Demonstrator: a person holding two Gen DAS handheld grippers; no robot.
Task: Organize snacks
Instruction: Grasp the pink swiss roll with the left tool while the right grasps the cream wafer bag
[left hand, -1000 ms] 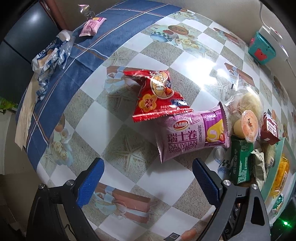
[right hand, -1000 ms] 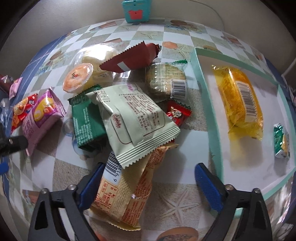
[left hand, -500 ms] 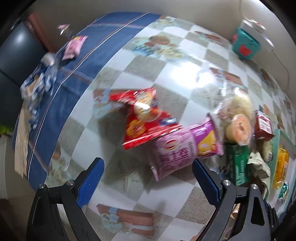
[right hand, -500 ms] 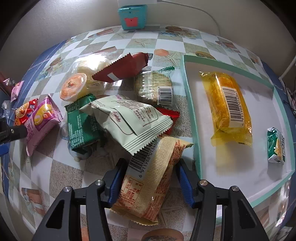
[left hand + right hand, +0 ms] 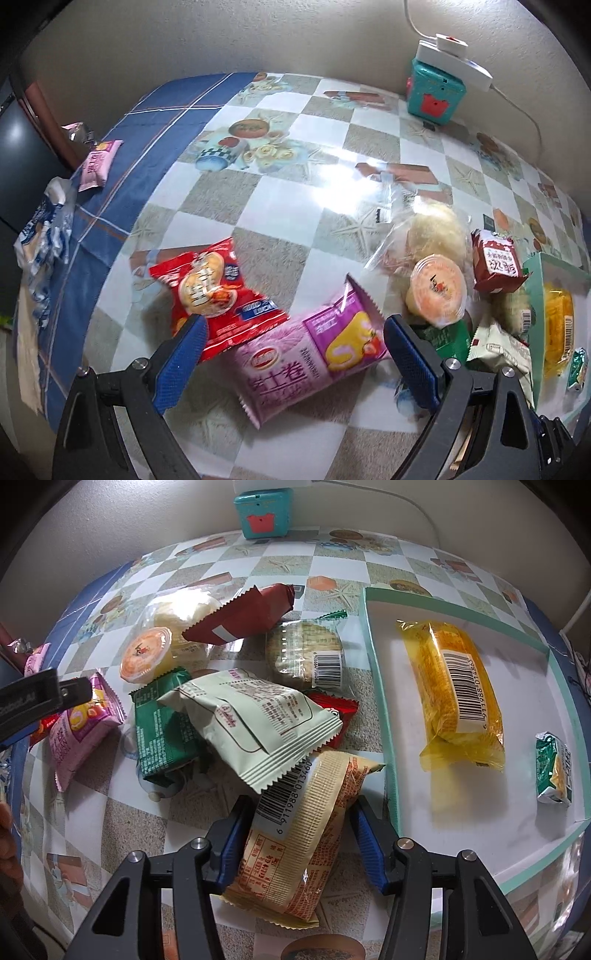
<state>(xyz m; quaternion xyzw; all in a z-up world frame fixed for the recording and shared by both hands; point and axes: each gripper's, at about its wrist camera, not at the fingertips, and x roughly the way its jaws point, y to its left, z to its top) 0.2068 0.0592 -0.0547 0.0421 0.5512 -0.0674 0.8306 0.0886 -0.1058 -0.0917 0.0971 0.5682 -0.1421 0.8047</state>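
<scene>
Clamping the cream-and-orange packet by its long edges, the right gripper sits just beside the teal-rimmed tray, whose white floor lies mostly bare around a yellow pack. Jaws spread wide and touching nothing, the left gripper hovers over the pink packet, with open checkered tablecloth beyond.
</scene>
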